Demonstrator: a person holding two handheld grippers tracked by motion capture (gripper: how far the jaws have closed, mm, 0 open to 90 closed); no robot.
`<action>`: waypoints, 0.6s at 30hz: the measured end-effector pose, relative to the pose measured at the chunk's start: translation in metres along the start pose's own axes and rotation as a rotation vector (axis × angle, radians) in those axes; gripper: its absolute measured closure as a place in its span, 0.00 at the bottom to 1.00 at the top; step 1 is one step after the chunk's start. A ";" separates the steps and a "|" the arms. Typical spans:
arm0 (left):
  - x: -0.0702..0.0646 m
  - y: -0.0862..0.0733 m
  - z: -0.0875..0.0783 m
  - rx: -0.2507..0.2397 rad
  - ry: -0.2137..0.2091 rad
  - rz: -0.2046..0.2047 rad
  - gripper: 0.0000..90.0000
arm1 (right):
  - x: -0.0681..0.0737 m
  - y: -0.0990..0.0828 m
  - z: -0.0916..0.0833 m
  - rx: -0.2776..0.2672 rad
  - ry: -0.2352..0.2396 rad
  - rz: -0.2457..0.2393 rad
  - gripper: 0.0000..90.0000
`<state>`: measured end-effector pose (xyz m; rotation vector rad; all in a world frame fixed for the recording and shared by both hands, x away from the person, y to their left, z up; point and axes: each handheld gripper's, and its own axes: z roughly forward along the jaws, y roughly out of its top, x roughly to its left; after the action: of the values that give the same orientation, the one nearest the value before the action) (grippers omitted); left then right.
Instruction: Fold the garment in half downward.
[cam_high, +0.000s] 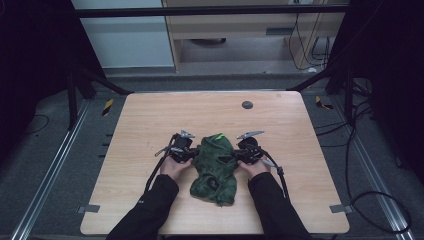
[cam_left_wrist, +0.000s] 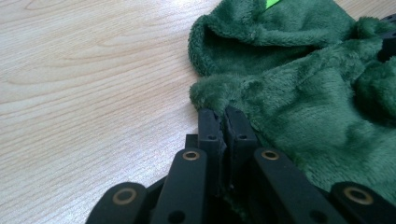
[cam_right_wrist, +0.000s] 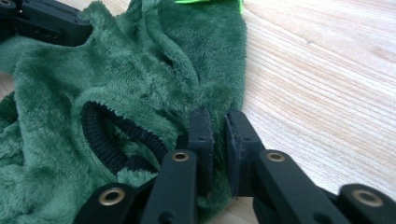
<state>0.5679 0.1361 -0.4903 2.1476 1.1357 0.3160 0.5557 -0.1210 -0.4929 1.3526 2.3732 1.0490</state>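
Grips set on both sides of the crumpled green fleece garment (cam_high: 215, 167) mid-table toward the near edge, left gripper (cam_left_wrist: 221, 122) clamped, right gripper (cam_right_wrist: 218, 126) narrowly pinching its edge, spreading or folding apparently yet to come.

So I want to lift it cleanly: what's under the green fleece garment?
The green fleece garment lies crumpled on the bare wooden table, pinched at each side by the left tongs and right tongs. Whether anything sits beneath its folds cannot be seen; the fabric covers that patch.
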 end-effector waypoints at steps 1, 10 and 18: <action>0.000 0.000 0.000 -0.001 -0.001 -0.001 0.97 | 0.000 0.000 0.000 -0.002 0.001 0.005 0.92; -0.001 0.005 -0.010 -0.027 -0.006 0.009 0.98 | 0.001 0.002 -0.006 -0.029 -0.002 -0.004 0.95; -0.004 0.010 -0.025 -0.069 -0.010 0.028 0.98 | 0.004 0.006 -0.018 -0.073 -0.004 -0.024 0.96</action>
<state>0.5595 0.1405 -0.4643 2.1041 1.0747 0.3509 0.5488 -0.1247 -0.4752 1.2965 2.3187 1.1137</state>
